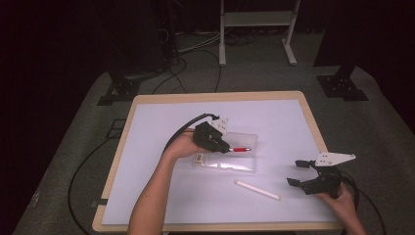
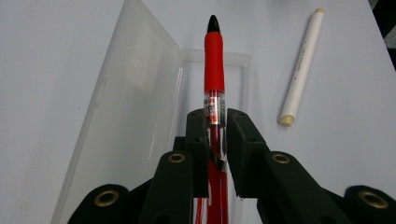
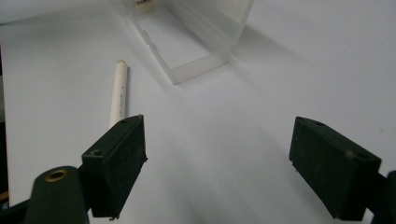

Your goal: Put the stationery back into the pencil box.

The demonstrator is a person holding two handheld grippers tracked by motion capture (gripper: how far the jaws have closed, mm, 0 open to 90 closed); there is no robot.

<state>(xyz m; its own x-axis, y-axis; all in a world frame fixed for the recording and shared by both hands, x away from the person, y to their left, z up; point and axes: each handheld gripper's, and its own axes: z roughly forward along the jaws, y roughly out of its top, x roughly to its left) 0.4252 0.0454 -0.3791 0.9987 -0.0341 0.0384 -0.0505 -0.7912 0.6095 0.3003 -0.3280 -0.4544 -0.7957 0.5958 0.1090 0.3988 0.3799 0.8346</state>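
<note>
My left gripper (image 1: 222, 146) (image 2: 216, 122) is shut on a red pen (image 2: 214, 60) (image 1: 240, 149) with a black tip, held over the open clear plastic case (image 1: 230, 159) (image 2: 135, 107) in the middle of the table. The pen points along the jaws, its tip toward the case's far end. A small label or eraser (image 1: 199, 159) lies in the case's left end. A white pen (image 1: 258, 190) (image 2: 301, 67) (image 3: 119, 93) rests on the mat in front of the case. My right gripper (image 1: 295, 172) (image 3: 217, 165) stands open at the table's front right, nothing between its jaws.
The table (image 1: 215, 95) has a wooden rim and a white mat (image 1: 274, 117). Cables trail from both grippers and off the left side onto the grey floor. A white frame stand (image 1: 257, 29) and dark stands sit beyond the table.
</note>
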